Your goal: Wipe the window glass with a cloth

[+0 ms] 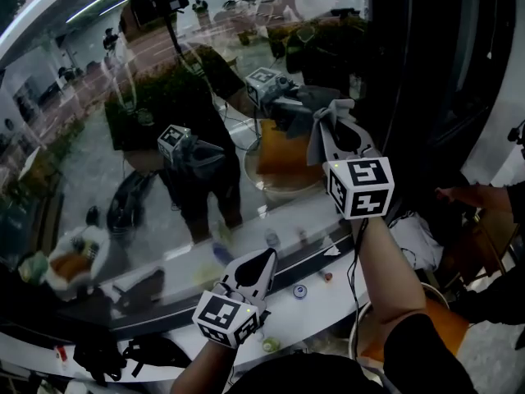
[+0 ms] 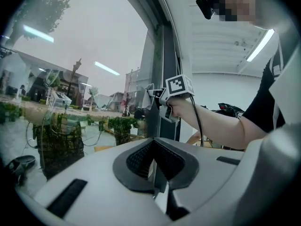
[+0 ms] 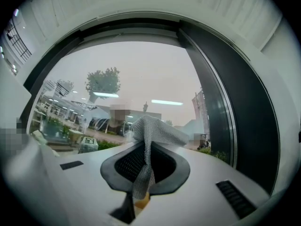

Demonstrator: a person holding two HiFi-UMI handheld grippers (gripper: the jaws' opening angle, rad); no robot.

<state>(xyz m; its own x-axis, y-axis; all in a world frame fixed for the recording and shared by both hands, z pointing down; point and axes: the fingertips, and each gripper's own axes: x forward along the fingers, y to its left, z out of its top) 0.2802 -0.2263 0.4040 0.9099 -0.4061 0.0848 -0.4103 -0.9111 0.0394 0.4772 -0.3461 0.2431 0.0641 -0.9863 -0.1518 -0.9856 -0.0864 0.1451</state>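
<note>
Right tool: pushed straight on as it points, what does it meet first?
Likely the glass: the cloth clamped in the right tool sticks out ahead and would touch it first. The gap is unclear.

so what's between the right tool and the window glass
Only the grey cloth, pinched in the right tool and sticking out toward the window glass; the right gripper view shows it.

Lower end of the cloth (image 3: 150,131) is hidden between the jaws of the right gripper (image 3: 143,173) — small objects (image 1: 300,290) on the windowsill (image 1: 324,304) are too tiny to identify.
</note>
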